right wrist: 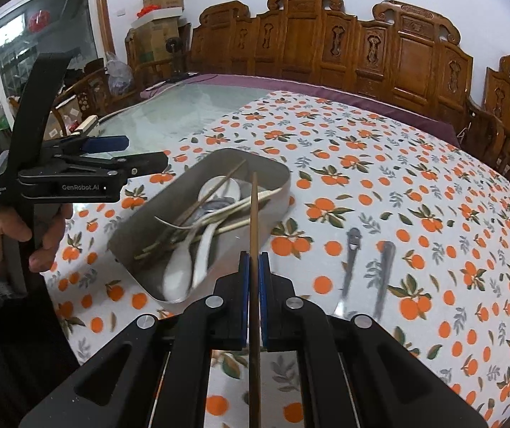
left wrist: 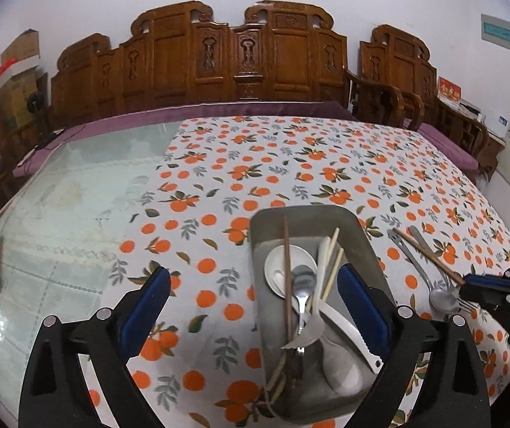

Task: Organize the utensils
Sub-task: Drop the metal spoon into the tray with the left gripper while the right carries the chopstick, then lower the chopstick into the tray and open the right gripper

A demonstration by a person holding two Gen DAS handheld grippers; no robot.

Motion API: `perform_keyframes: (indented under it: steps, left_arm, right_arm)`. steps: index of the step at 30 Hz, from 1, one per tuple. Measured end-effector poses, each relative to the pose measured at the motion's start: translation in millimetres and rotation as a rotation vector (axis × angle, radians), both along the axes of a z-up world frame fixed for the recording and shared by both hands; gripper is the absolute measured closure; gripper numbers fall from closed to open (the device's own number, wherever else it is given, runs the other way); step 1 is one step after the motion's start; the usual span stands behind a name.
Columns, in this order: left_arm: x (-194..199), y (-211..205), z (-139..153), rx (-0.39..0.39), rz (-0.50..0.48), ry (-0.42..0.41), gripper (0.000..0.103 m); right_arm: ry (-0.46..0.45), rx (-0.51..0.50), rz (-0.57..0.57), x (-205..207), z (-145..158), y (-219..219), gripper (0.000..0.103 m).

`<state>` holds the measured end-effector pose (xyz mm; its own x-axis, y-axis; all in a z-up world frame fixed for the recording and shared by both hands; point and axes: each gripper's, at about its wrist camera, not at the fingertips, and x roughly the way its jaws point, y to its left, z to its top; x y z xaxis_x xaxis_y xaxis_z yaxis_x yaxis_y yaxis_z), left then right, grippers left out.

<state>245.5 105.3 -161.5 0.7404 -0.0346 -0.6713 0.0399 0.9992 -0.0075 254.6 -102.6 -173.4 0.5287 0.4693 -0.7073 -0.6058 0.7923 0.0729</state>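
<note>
— Being pinched between the pressed-together jaws of the right gripper [right wrist: 254, 278] is a brown chopstick [right wrist: 254, 221], its long axis running straight ahead, tip over the tray [right wrist: 276, 174].

— And the left gripper [left wrist: 251, 303]?

— Being held spread and empty, tray partly between the jaws. Spoon [right wrist: 381, 274] and fork [right wrist: 349, 267] are lying right of the pinching jaws.

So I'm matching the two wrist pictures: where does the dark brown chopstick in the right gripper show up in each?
Left wrist: dark brown chopstick at far right, slanting over the loose cutlery into the right gripper.
Right wrist: bottom centre, upright between the shut pads, tip over the tray.
Shared landmark: the metal tray.
</note>
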Motion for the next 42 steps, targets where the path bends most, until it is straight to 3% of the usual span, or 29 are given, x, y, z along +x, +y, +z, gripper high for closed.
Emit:
perform_keyframes:
  steps: [11,34,42]
  left_arm:
    - [-5,29,16,-0.026,0.038,-0.036,0.012]
    - [-6,54,23,-0.077,0.099,-0.049,0.012]
    - [-5,52,22,-0.075,0.097,-0.048,0.012]
  right_arm:
    - [0.053,0.035,-0.007,11,3,42,0.097]
    - [0.258,0.166,-0.172,84,-33,94,0.097]
    - [0.302,0.162,-0.138,90,-45,98,0.093]
